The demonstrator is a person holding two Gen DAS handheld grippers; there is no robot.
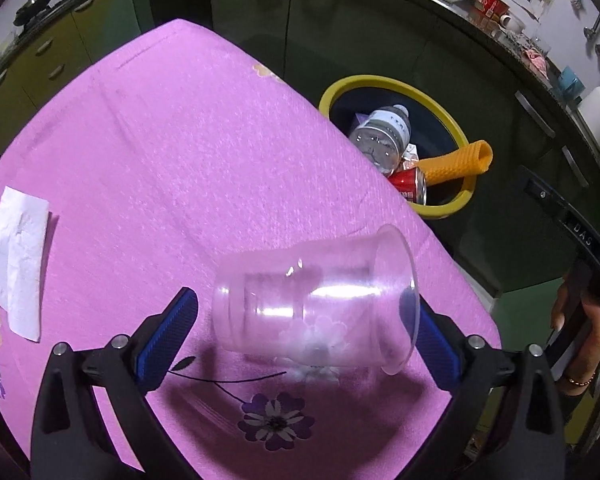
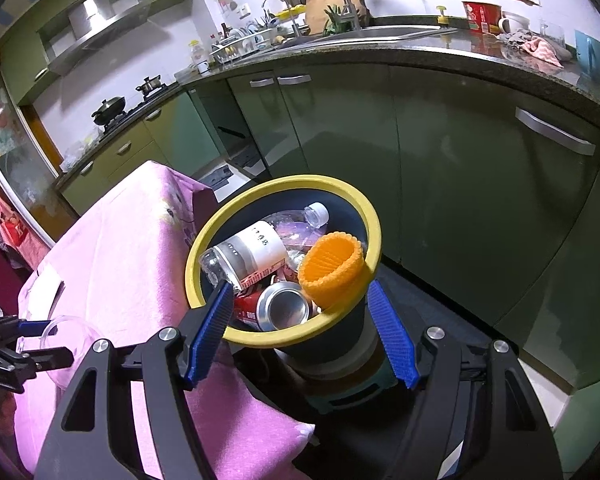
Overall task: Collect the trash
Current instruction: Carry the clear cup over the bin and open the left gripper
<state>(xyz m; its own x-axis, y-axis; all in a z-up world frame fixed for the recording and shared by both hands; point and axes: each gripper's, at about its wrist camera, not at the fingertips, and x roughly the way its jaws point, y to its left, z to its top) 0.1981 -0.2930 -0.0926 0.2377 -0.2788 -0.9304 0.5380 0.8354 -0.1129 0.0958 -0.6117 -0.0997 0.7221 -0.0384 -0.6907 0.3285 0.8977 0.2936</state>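
Note:
A clear plastic cup (image 1: 316, 304) lies on its side on the pink tablecloth (image 1: 172, 152), between the spread blue fingers of my left gripper (image 1: 306, 330), which is open around it; whether the pads touch it I cannot tell. A white paper napkin (image 1: 16, 256) lies at the table's left. The yellow-rimmed trash bin (image 2: 284, 332) holds a plastic bottle (image 2: 248, 252), a red can (image 2: 280, 306) and an orange ribbed sleeve (image 2: 332, 272). My right gripper (image 2: 300, 308) is open and empty, hovering just above the bin's near rim. The cup also shows in the right wrist view (image 2: 66, 330).
The bin (image 1: 456, 200) stands on the floor past the table's right edge. Green kitchen cabinets (image 2: 460, 168) and a cluttered counter (image 2: 420, 46) run behind it. A stove with a pot (image 2: 110, 110) is at the far left.

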